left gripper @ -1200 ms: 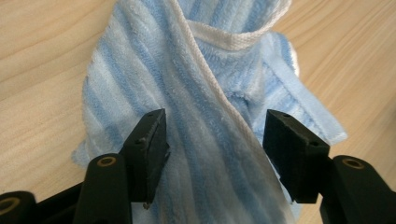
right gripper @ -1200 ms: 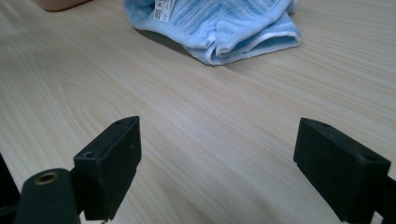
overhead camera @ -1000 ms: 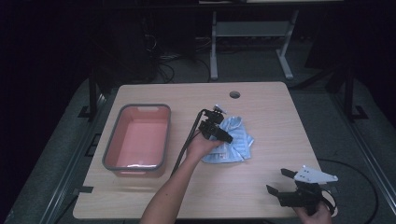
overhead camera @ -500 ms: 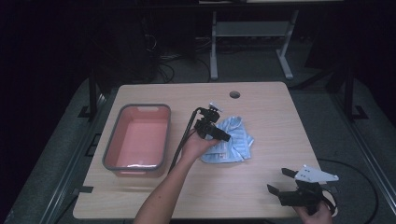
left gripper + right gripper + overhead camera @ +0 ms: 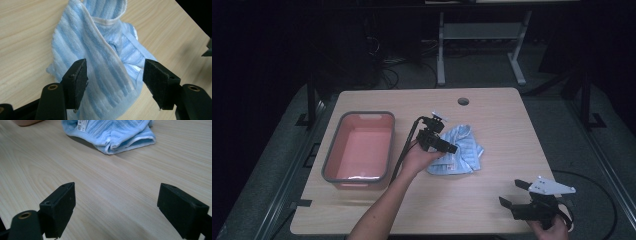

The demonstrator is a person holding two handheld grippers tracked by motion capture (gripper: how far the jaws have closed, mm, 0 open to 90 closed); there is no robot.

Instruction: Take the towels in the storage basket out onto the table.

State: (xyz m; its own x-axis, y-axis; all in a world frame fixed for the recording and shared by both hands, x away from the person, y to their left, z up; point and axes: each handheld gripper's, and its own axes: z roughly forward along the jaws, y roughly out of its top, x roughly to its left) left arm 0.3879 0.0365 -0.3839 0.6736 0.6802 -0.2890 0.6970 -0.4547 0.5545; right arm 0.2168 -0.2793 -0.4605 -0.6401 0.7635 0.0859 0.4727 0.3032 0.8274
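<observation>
Left gripper (image 5: pixel 115 82) jaws opening, apart over towel (image 5: pixel 105 55) | right gripper (image 5: pixel 116 210) apart | pink bin (image 5: pixel 332 150) empty

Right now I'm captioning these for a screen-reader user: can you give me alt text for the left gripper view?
A crumpled blue-and-white striped towel lies on a light wooden table, seen between the two black pads of the left claw. The pads have just been opening and stand apart above the towel without pressing on it.
</observation>
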